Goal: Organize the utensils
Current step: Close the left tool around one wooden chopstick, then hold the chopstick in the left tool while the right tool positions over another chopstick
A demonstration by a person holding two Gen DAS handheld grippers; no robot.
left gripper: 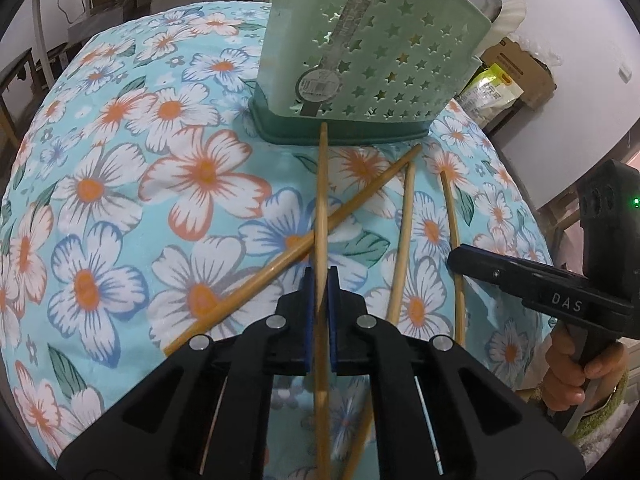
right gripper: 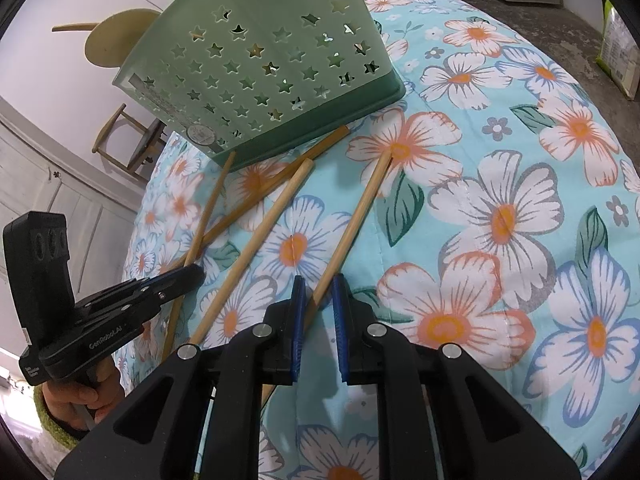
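My left gripper (left gripper: 320,280) pinches one chopstick (left gripper: 321,200) near its lower half: light, stiff, slick bamboo, likely to pivot. My right gripper (right gripper: 318,292) straddles another chopstick (right gripper: 352,228), pads not quite touching it.

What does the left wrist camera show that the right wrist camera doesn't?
Left wrist only: the left gripper shut on a chopstick that crosses over another, and cardboard boxes behind the table.
Right wrist only: a chopstick lying between the right gripper's blue pads, and a wooden chair.
Both: the green star-holed holder, four chopsticks on the floral cloth, and each view catches the other gripper.
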